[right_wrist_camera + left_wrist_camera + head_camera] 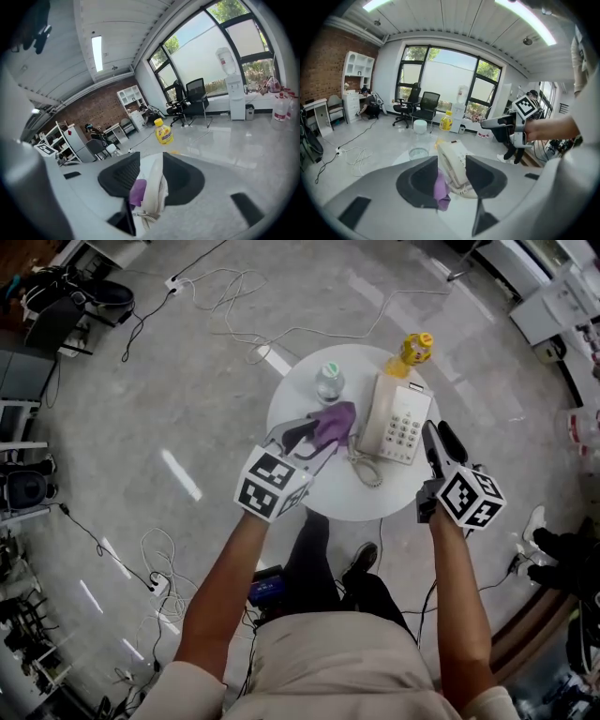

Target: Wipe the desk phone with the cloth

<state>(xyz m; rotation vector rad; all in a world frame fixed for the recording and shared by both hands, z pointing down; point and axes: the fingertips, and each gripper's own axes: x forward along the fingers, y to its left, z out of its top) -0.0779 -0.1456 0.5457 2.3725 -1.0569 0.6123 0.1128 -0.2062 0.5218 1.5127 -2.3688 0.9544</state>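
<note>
Desk phone [398, 423] at 3 o'clock on the round white desk [323, 498], handset on its cradle, coiled cord [367, 471] trailing at its 7 o'clock. Just beside it at 9 o'clock, lying crumpled on the desk: purple cloth [335, 421]. At the desk's 11 o'clock, a clear bottle [329, 382] with a green cap; at 1 o'clock, a yellow bottle [413, 352]. Over the cloth's 7 o'clock edge, left gripper [314, 442], jaws spread wide, holding nothing. At the phone's 4 o'clock, right gripper [439, 435], jaws partly apart, likewise empty.
</note>
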